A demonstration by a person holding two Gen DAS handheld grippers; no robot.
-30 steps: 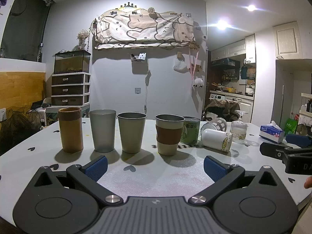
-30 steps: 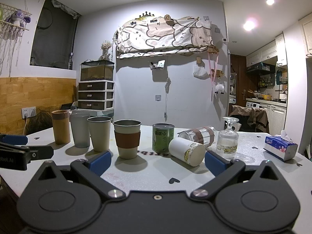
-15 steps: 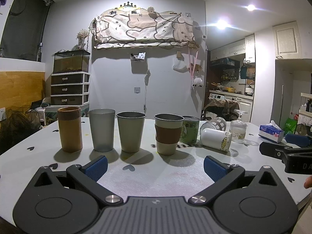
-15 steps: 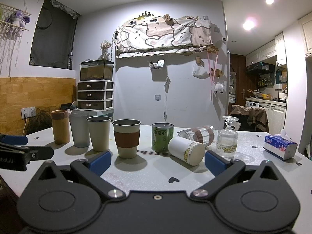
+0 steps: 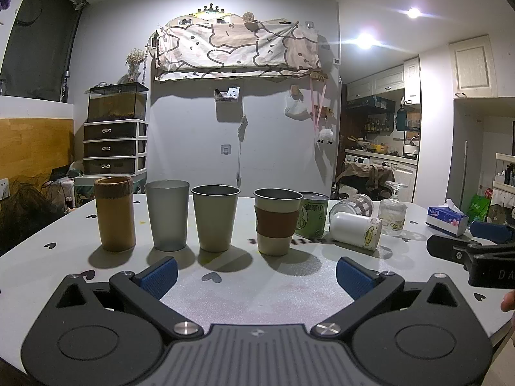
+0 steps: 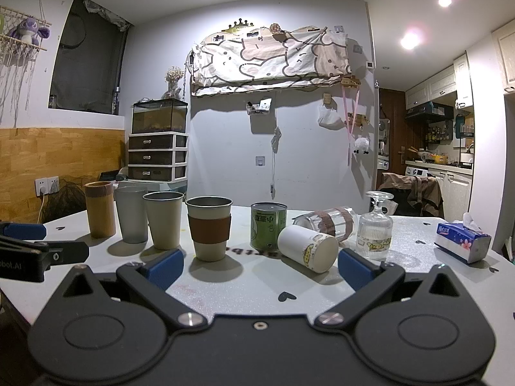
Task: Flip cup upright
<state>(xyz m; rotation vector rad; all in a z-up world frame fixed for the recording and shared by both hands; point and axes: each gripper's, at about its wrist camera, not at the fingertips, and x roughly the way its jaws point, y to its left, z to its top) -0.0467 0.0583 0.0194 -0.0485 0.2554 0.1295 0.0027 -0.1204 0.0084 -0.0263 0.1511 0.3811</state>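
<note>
A white cup with a cartoon print (image 6: 307,248) lies on its side on the white table (image 6: 257,292); it also shows in the left wrist view (image 5: 355,231). Behind it a clear glass with a brown band (image 6: 328,222) also lies on its side. A stemmed glass (image 6: 376,229) stands upside down to the right. My right gripper (image 6: 260,267) is open and empty, just short of the white cup. My left gripper (image 5: 257,276) is open and empty in front of the row of upright cups.
Several upright cups stand in a row: a brown one (image 5: 116,214), a grey one (image 5: 167,215), a beige one (image 5: 215,218) and one with a brown sleeve (image 5: 276,222). A green can (image 6: 268,226) stands behind. A tissue pack (image 6: 462,241) lies at far right.
Both views have shifted very slightly; the cups and the grippers stay as they were.
</note>
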